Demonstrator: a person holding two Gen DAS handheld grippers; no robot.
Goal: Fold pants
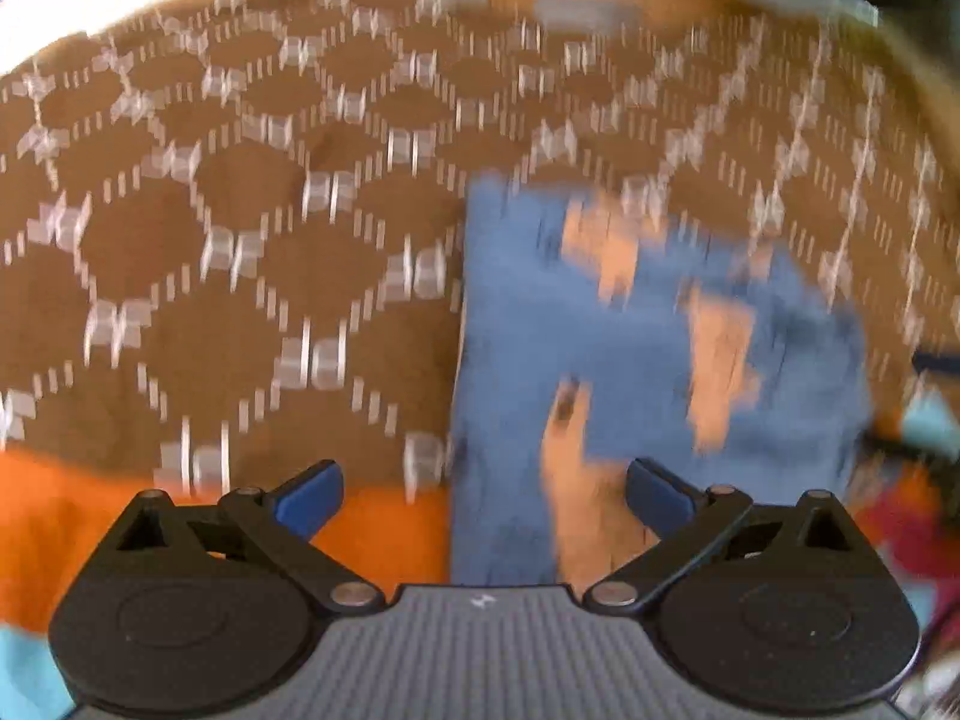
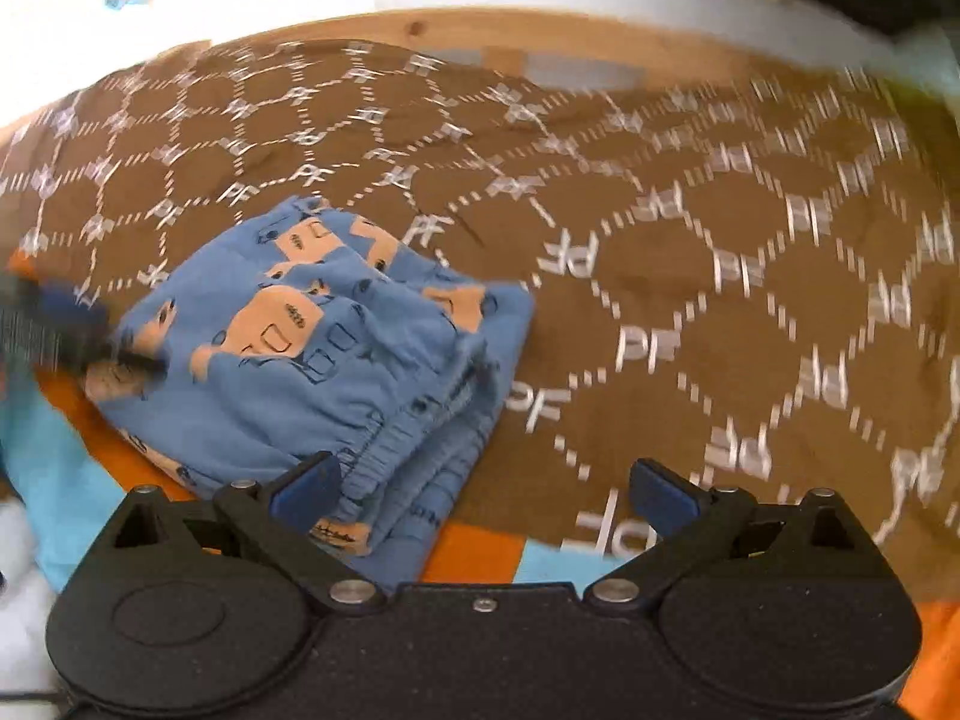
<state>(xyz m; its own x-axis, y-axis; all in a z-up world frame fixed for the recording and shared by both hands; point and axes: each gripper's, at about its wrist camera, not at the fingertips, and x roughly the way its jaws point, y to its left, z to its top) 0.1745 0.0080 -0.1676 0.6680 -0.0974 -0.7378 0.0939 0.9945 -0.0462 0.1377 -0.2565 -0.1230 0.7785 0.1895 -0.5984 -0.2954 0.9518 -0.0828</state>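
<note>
The blue pants (image 2: pixel 336 354), printed with orange vehicles, lay as a compact folded bundle on a brown cloth (image 2: pixel 690 276) patterned with white hexagons and "PF" letters, near that cloth's front edge, where an orange and light-blue cover (image 2: pixel 474 552) showed beneath it. The elastic waistband sat at the near end of the bundle, with several layers stacked along the right edge. The left tongs (image 1: pixel 483 495) were spread wide and held nothing, and the pants ran between and beyond their blue pads without either pad visibly pressing the fabric. The right tongs (image 2: pixel 483 495) were likewise released and empty, their left pad just above the waistband corner, though whether it touched could not be told. Both views were smeared by motion. Judging by the tidy stacked layers, the folding itself looked finished or nearly so, and the step in hand seemed to be letting go and drawing clear. The next move probably called for lifting both tongs away without snagging a layer, or a light press to flatten the slightly puffed top fold.
</note>
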